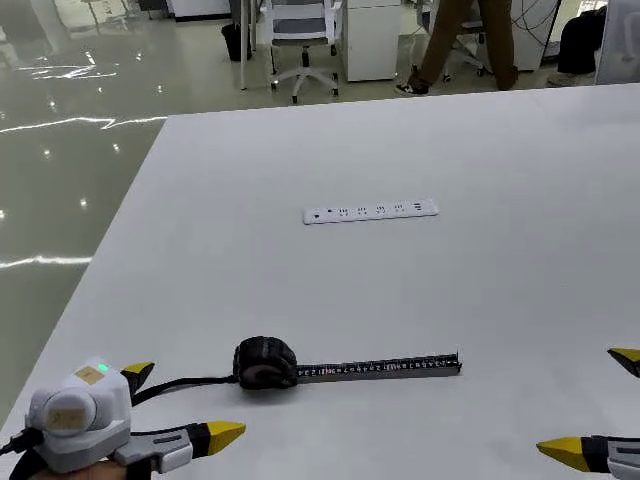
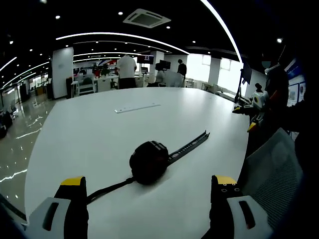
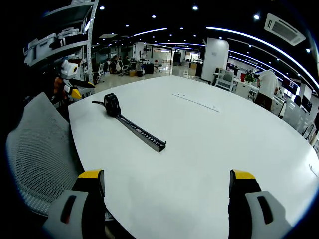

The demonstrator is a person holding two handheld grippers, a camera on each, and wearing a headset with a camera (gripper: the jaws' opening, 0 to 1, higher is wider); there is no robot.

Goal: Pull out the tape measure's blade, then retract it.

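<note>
**Blade Out, Both Claws Free: Retraction Step Pending**

1. Claw state. My left claw (image 1: pixel 182 402) stood wide open with nothing between its jaws. My right claw (image 1: pixel 590 403) was likewise spread wide and held nothing. Neither touched the tape.

2. Position of the work. The tape case (image 1: pixel 265 363) lay on the white table (image 1: pixel 400 280), just ahead of my left claw. Its blade (image 1: pixel 380 368) lay flat on the surface, drawn out toward my right side. The blade tip was well apart from my right claw. A dark strap (image 1: pixel 190 383) trailed from the case toward my left claw. A power strip (image 1: pixel 370 211) lay farther back, clear of the work.

3. Step in hand. With the blade out and lying unaided, I judged the pull-out done, or nearly so, and the retraction still to do. Whether a lock held the blade, I could not tell.

4. Next move. I judged that my left claw needed to close on the case and steady it. My right claw needed to take the blade near its tip and feed it back under control, as an unchecked blade may whip.
</note>
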